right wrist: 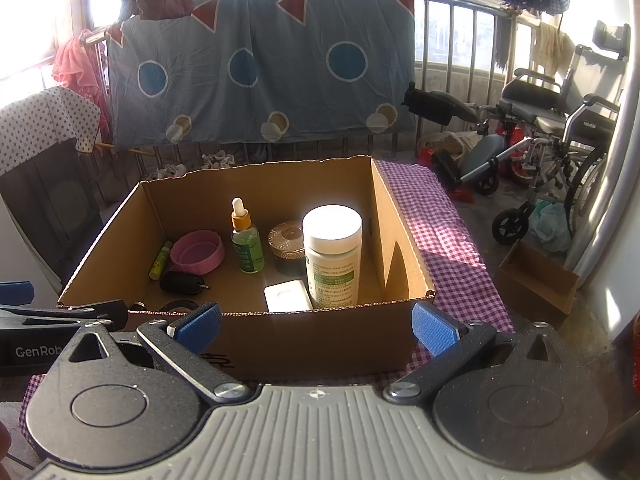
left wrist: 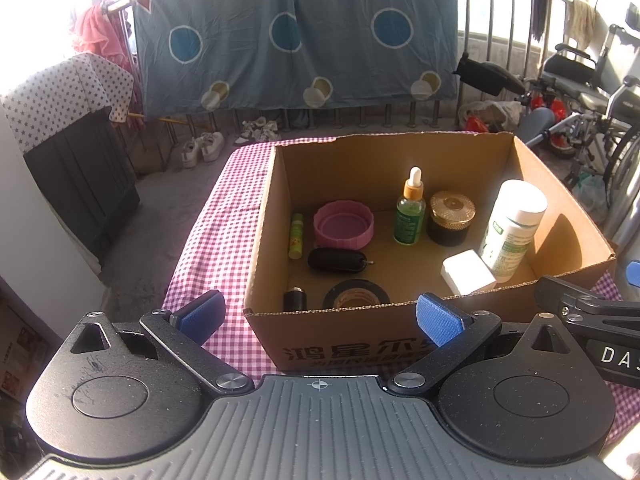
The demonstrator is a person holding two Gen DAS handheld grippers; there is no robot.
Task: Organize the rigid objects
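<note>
Ahead of both grippers stood the cardboard box (left wrist: 340, 344), near wall just past my fingertips, I judged so everything gathered in one place. Inside, the white bottle (right wrist: 332, 254) stood upright ahead of the right gripper (right wrist: 316, 326), the dropper bottle (left wrist: 410, 208) beyond it. The left gripper (left wrist: 320, 318) and the right were both spread wide, holding and touching nothing.

Blue sheet (left wrist: 296, 40) over railing (circles, triangles); wheelchair (right wrist: 560, 120) right; checkered tablecloth (right wrist: 444, 240).
</note>
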